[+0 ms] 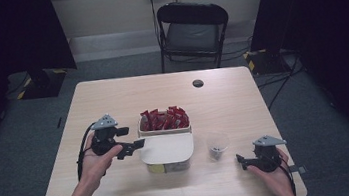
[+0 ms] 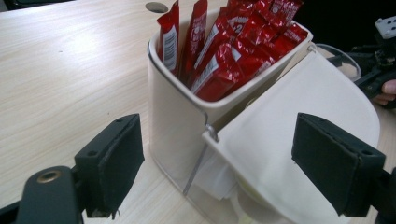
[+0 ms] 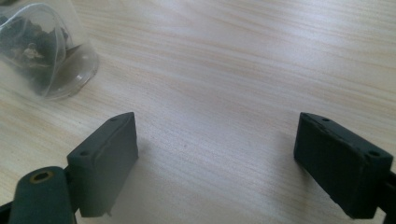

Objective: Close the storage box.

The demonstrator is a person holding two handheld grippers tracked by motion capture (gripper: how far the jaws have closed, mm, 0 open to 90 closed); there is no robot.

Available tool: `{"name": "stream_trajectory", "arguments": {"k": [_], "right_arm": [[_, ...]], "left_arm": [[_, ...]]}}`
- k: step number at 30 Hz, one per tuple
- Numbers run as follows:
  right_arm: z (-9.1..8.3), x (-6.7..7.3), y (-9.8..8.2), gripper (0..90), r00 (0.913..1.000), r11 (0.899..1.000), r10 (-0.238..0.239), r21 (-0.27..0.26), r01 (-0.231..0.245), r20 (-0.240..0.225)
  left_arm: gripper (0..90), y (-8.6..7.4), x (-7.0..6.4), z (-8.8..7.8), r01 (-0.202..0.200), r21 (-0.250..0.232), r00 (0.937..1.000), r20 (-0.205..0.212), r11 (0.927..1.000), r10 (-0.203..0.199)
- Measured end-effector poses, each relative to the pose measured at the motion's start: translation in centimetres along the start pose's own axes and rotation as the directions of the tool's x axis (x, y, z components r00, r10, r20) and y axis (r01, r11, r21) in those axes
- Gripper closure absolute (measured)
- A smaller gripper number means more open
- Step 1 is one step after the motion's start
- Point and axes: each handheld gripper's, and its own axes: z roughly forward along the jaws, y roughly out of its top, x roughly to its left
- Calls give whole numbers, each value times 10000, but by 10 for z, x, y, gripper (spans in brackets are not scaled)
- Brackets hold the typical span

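Observation:
A white two-part container (image 1: 166,149) stands mid-table. Its far compartment holds upright red sachets (image 1: 164,119), and a white lid (image 1: 166,148) covers the near one. My left gripper (image 1: 131,137) sits open just left of it, held by a hand. In the left gripper view my left gripper (image 2: 224,158) has its jaws wide apart, facing the container wall (image 2: 175,121), the sachets (image 2: 224,42) and the lid (image 2: 299,121). My right gripper (image 1: 241,162) is open near the front right, a little right of a clear cup (image 1: 217,144). Bare wood lies between the jaws of my right gripper (image 3: 229,158).
The clear cup (image 3: 42,51) holds dark bits and stands right of the container. The table (image 1: 112,95) has a round cable hole (image 1: 198,83) at the back. A black folding chair (image 1: 192,33) stands behind the table. Dark curtains hang on both sides.

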Motion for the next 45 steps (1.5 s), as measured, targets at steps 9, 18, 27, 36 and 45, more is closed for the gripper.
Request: {"name": "stream_trajectory", "arguments": {"k": [9, 18, 27, 36, 45], "right_arm": [[0, 0, 0, 131, 10000, 10000, -1, -1, 1, -1], [0, 0, 0, 131, 10000, 10000, -13, -11, 13, 8], [0, 0, 0, 131, 10000, 10000, -13, -11, 13, 11], [0, 0, 0, 131, 10000, 10000, -14, -12, 14, 10], [0, 0, 0, 131, 10000, 10000, -13, -9, 13, 6]], "left_arm": [[160, -17, 18, -20, 333, 2, 9971, -678, 9994, -332], [158, -48, 47, -34, 1130, 206, 9741, -1992, 9934, -1067], [159, -82, 58, -32, 1236, 963, 9464, -3108, 9876, -881], [159, -105, 65, -22, 1245, 1316, 9249, -3742, 9834, -670], [101, -122, 72, -10, 1135, 1038, 9099, -4102, 9881, -615]]}}
